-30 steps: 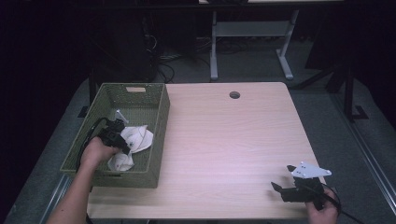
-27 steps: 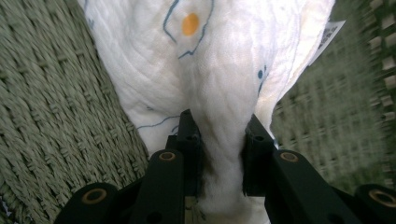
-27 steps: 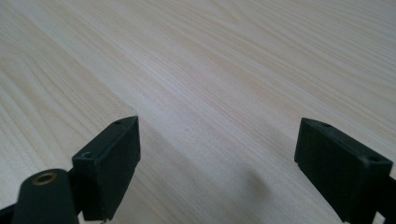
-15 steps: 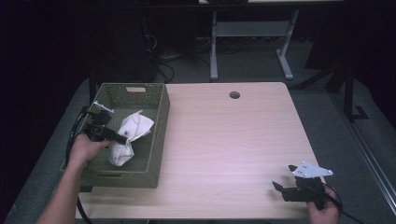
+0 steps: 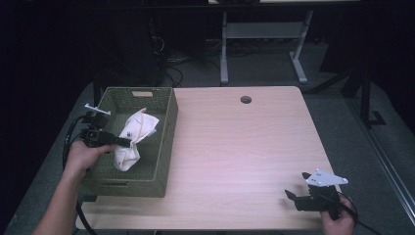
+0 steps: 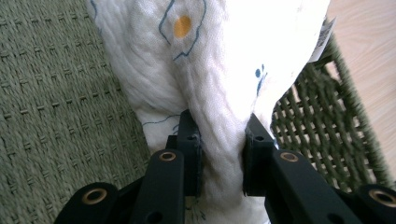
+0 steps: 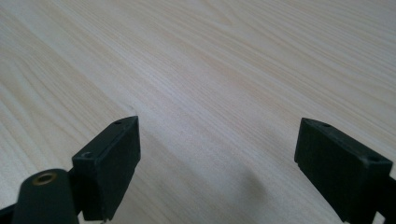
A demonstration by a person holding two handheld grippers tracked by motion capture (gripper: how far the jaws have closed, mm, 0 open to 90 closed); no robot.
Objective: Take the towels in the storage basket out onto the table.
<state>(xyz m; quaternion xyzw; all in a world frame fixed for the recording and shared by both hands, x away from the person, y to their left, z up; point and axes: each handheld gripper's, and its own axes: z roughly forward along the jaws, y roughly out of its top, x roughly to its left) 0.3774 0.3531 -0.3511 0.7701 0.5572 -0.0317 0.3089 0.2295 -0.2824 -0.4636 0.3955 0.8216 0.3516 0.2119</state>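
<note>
Left gripper view shows we are clamping our left gripper on the white printed cloth in the green woven basket, judging lifting it clear comes next, while our right gripper is gaping wide over the wooden table.

High view overhead, gripper views close, downward

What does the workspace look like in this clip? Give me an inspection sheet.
Surface: pale wood table with a round hole near the far edge.
Job's things: white printed cloth, partly lifted inside the green basket.
Clutter: nothing seen.
Grippers: left gripper shut on the cloth; right gripper open, low over bare table.
Cables: black cable trails from the left gripper.
Surroundings: dark room, grey floor, white desk frame behind.
</note>
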